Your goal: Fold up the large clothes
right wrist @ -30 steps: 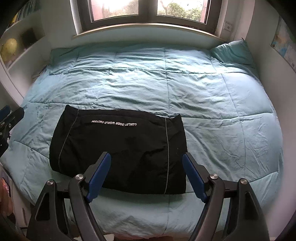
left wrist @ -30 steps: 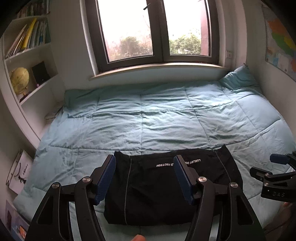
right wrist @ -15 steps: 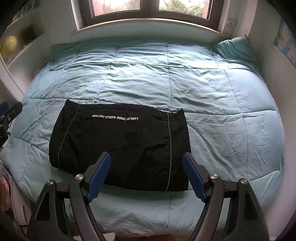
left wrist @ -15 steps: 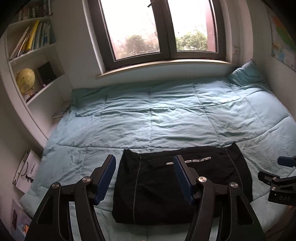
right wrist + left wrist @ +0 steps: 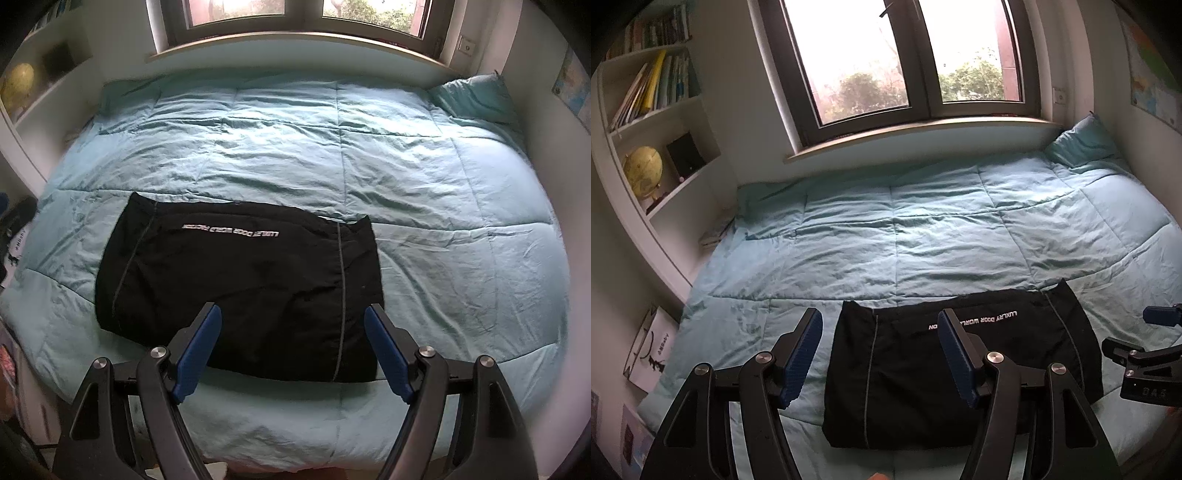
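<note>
A black garment (image 5: 905,369) with white lettering and thin grey piping lies folded into a flat rectangle on the near edge of the bed; it also shows in the right wrist view (image 5: 240,284). My left gripper (image 5: 879,350) is open and empty, held above and in front of the garment. My right gripper (image 5: 291,343) is open and empty, held above the garment's near right corner. The right gripper also shows at the right edge of the left wrist view (image 5: 1145,354).
A light blue quilt (image 5: 942,229) covers the wide bed, with a pillow (image 5: 1082,144) at the far right. A window (image 5: 905,59) and sill run behind. White shelves with books and a globe (image 5: 644,171) stand at the left. A map (image 5: 1152,85) hangs on the right wall.
Both grippers have drawn back and up from the bed, so the garment looks smaller and farther. The garment has not moved. Both grippers stay open.
</note>
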`<move>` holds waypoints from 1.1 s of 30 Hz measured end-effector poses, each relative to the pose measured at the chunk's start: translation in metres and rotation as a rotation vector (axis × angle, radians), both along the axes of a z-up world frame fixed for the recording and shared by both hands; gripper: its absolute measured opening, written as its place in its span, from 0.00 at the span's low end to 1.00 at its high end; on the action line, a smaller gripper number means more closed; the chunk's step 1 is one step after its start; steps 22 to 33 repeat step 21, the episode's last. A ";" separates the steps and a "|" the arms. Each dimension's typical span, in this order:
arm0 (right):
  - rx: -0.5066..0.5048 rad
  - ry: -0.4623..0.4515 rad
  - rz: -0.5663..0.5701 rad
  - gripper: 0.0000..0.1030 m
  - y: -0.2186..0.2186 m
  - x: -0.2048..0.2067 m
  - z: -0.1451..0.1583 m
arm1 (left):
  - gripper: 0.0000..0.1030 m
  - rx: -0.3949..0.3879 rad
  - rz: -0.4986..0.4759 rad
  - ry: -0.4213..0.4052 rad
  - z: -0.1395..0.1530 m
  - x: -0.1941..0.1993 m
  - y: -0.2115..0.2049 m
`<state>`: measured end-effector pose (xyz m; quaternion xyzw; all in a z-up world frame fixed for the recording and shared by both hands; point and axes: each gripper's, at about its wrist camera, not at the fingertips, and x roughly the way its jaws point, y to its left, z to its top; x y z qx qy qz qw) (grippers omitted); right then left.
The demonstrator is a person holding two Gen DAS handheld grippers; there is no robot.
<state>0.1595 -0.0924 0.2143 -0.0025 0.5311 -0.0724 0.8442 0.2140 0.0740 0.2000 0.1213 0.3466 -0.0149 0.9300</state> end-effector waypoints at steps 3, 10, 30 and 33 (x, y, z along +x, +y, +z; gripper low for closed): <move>0.017 0.002 0.002 0.79 -0.001 0.001 -0.001 | 0.65 0.000 0.004 -0.001 0.000 0.002 0.000; -0.001 -0.002 0.013 0.79 0.000 0.005 -0.001 | 0.65 0.008 0.015 0.003 -0.002 0.003 0.000; -0.004 0.001 0.021 0.79 0.000 0.009 -0.002 | 0.65 -0.020 0.020 0.005 -0.004 0.007 0.005; -0.004 0.001 0.021 0.79 0.000 0.009 -0.002 | 0.65 -0.020 0.020 0.005 -0.004 0.007 0.005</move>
